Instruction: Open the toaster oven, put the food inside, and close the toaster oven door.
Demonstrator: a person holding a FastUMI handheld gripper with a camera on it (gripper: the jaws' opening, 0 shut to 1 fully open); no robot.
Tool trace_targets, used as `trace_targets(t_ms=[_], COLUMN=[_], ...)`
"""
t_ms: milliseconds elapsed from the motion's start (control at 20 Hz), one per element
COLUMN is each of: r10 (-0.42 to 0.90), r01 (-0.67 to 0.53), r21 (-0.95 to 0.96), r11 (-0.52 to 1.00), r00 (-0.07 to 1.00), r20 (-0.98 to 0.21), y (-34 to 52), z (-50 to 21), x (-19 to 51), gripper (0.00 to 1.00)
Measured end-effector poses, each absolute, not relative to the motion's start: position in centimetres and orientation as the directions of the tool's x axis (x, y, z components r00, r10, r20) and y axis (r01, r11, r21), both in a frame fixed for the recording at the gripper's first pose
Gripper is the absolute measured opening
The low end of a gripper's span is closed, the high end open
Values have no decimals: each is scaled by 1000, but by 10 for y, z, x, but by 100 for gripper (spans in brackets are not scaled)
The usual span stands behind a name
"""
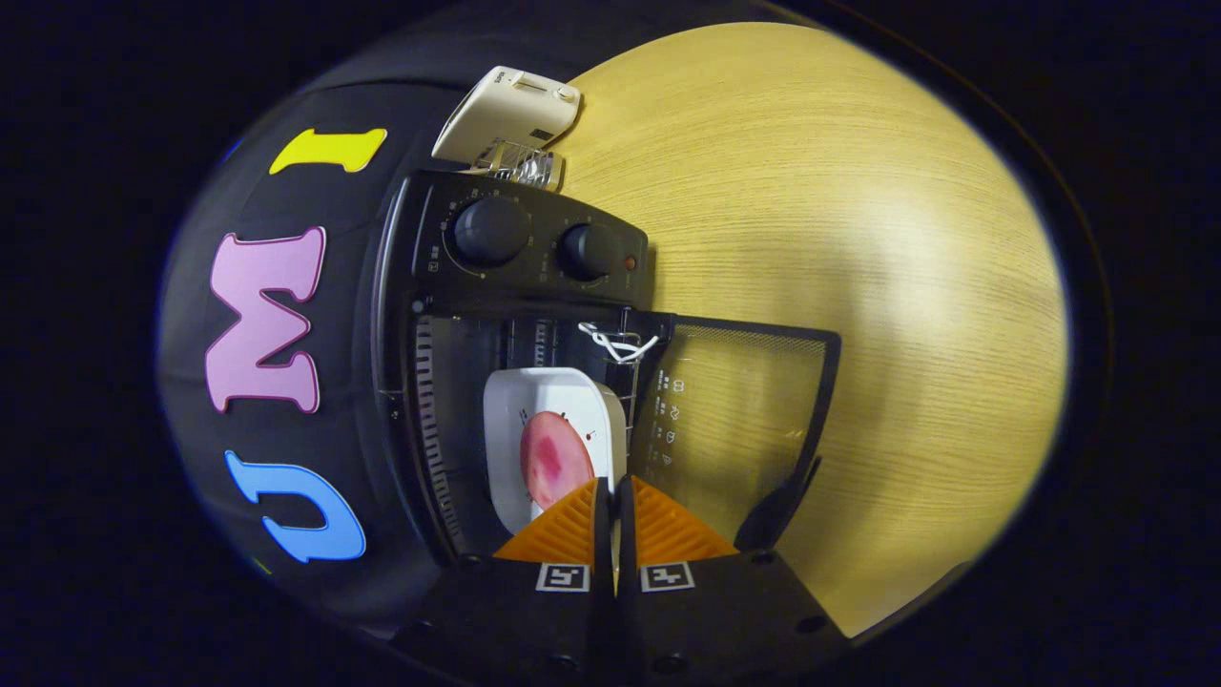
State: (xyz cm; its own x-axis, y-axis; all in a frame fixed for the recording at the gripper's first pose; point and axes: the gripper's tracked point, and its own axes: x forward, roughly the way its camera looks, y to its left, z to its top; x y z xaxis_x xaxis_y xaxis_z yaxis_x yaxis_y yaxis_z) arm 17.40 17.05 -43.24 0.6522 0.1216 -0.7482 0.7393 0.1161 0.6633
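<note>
the black toaster oven point(496, 315) sits with two knobs point(489, 232) showing, a white plate point(548, 401) carrying a pink slice of food point(555, 460) in its cavity. the fingers point(613, 501) are clenched on the plate's rim. the glass door point(739, 420) hangs open over the wooden worktop point(858, 239). a white appliance point(506, 114) stands beyond.

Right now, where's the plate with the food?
In the gripper view the white plate with the pink food sits inside the toaster oven, just ahead of the gripper, whose fingers pinch its near rim; the glass door hangs open beside it.
</note>
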Motion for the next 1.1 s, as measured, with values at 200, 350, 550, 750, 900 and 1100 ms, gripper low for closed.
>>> trace_targets(t_ms=[200,350,550,750,900,1100], r10=[90,85,122,175,208,235], r01=[748,763,765,764,762,780], r21=[661,645,643,643,643,605], r11=[60,39,22,43,71,157], r00=[655,641,637,628,620,566], r20=[-750,-763,-762,-758,-757,-790], y=[180,185,196,205,209,200], z=[-436,-442,-444,-435,-421,-407], x=[199,206,208,197,183,159], gripper=[5,5,11,47,86,99])
